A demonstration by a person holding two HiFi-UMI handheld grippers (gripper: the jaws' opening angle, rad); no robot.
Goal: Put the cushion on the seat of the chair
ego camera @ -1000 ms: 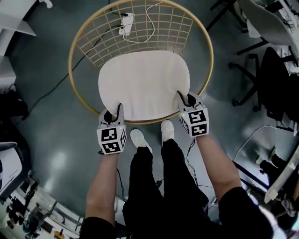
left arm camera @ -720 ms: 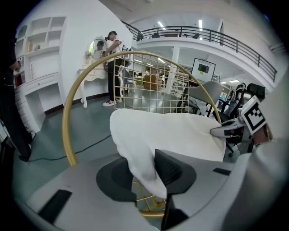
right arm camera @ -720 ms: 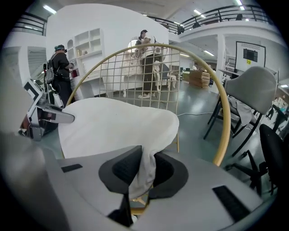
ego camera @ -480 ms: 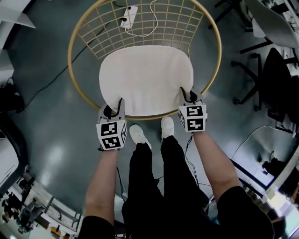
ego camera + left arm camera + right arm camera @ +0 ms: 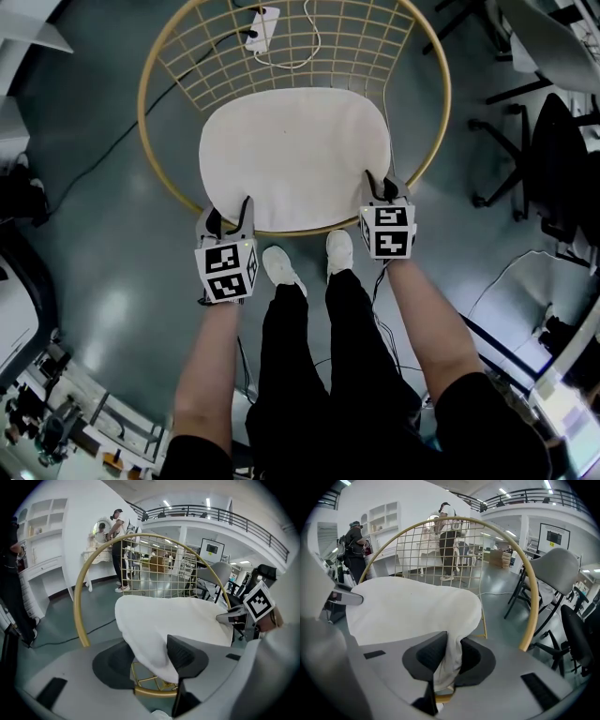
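A white oval cushion lies inside the round gold chair frame, over its seat and in front of the wire-mesh back. My left gripper is at the cushion's near left corner. Its jaws are opening: in the left gripper view the cushion hangs loose between them, resting against the right jaw with a gap on the left, above the gold rim. My right gripper is shut on the near right corner, and the right gripper view shows the cushion pinched into a fold.
A white power strip with cables lies on the floor behind the mesh. Dark office chairs stand to the right. The holder's white shoes are just below the chair's front rim. People stand in the background near white shelves.
The cushion has sunk with both grippers into the chair frame and lies flatter. The left gripper's jaws have spread apart and its corner hangs loose.
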